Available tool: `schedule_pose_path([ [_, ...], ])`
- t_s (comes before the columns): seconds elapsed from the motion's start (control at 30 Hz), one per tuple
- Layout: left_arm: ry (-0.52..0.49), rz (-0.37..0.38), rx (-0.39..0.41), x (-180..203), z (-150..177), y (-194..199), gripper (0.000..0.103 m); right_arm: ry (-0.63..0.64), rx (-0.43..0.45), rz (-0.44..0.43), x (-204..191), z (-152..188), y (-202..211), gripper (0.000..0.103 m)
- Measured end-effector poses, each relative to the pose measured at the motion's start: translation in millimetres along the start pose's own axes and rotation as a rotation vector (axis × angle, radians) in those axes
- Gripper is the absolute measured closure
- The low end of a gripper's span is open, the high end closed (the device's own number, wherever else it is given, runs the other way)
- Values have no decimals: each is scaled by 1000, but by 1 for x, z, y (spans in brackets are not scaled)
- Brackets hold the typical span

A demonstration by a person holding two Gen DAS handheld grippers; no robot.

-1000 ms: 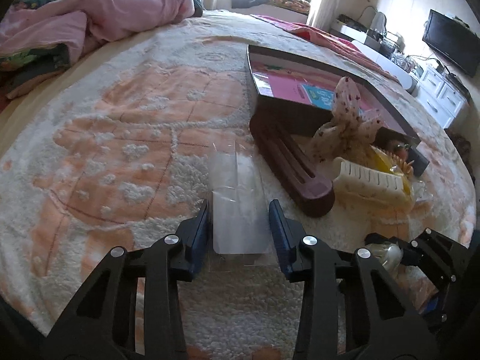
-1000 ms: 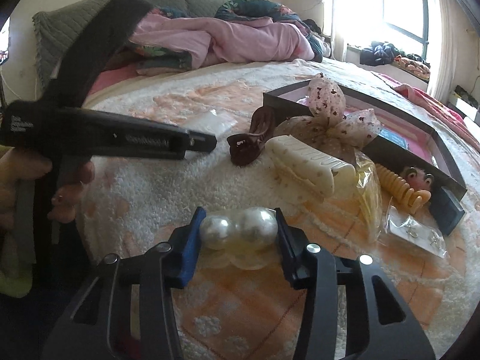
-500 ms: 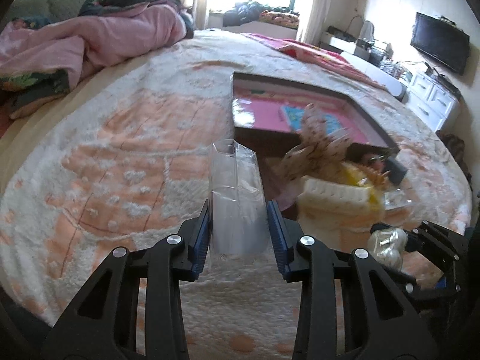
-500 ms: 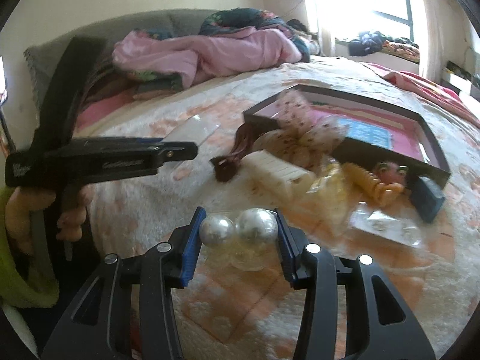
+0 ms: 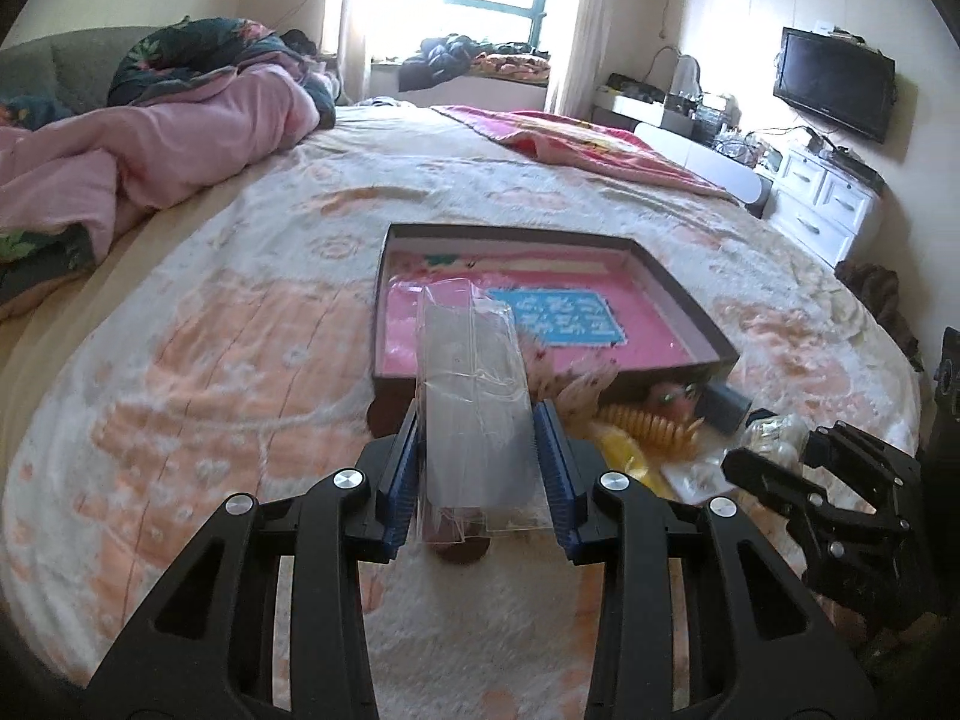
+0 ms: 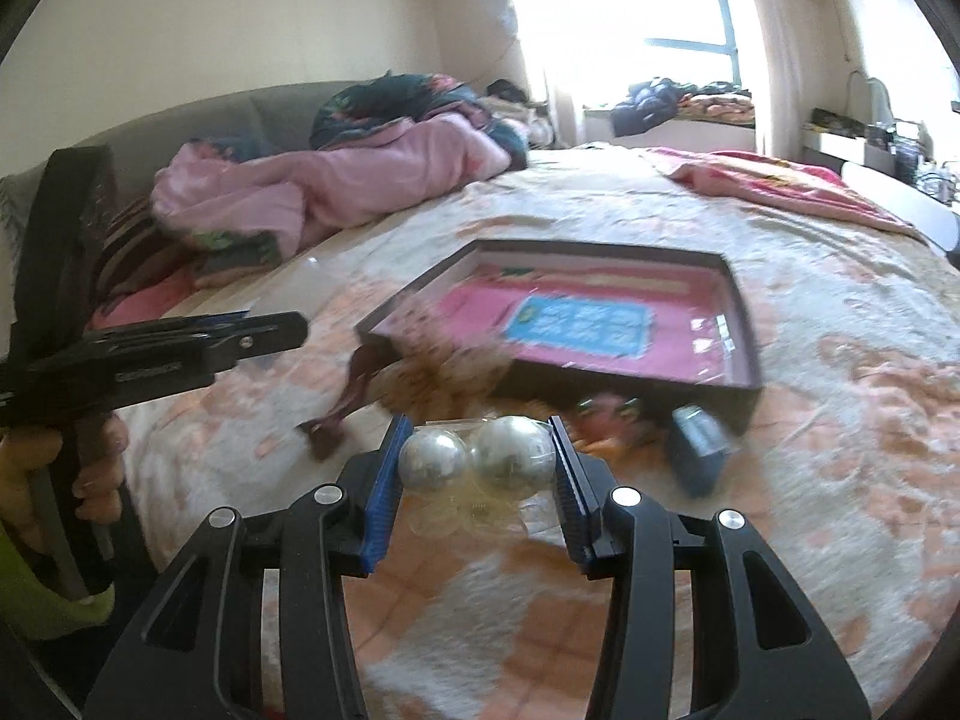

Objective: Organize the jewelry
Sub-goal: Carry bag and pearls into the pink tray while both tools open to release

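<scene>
Your left gripper: fingers clamped on clear plastic packet, held above bed, just before near edge of pink-lined box. Your right gripper: fingers clamped on pearl pair in clear wrap, also raised before that box. Yellow spiral clip and dark blue small case lie against box's near wall. Brown hair claw at box's left corner.
</scene>
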State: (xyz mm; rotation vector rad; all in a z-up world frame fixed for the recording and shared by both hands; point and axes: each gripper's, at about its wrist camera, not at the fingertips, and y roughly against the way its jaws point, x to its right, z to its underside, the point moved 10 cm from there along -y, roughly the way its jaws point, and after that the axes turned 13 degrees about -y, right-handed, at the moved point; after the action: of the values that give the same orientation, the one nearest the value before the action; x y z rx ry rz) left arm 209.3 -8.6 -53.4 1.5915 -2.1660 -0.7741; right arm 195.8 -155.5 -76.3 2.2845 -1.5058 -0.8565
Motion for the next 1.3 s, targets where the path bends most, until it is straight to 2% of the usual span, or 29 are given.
schedule_pose_path([
  [0.3, 0, 2, 10, 0, -25, -23, 75, -42, 46, 72, 36, -33, -2, 60],
  [0.6, 6, -17, -8, -12, -48, -57, 74, -72, 52, 123, 66, -64, -21, 60],
  [0.87, 8, -28, -27, -18, -52, -84, 74, -74, 18, 144, 82, -73, -43, 60],
  [1.3, 23, -37, -95, -30, -35, -125, 73, -51, -78, 177, 97, -76, -96, 60],
])
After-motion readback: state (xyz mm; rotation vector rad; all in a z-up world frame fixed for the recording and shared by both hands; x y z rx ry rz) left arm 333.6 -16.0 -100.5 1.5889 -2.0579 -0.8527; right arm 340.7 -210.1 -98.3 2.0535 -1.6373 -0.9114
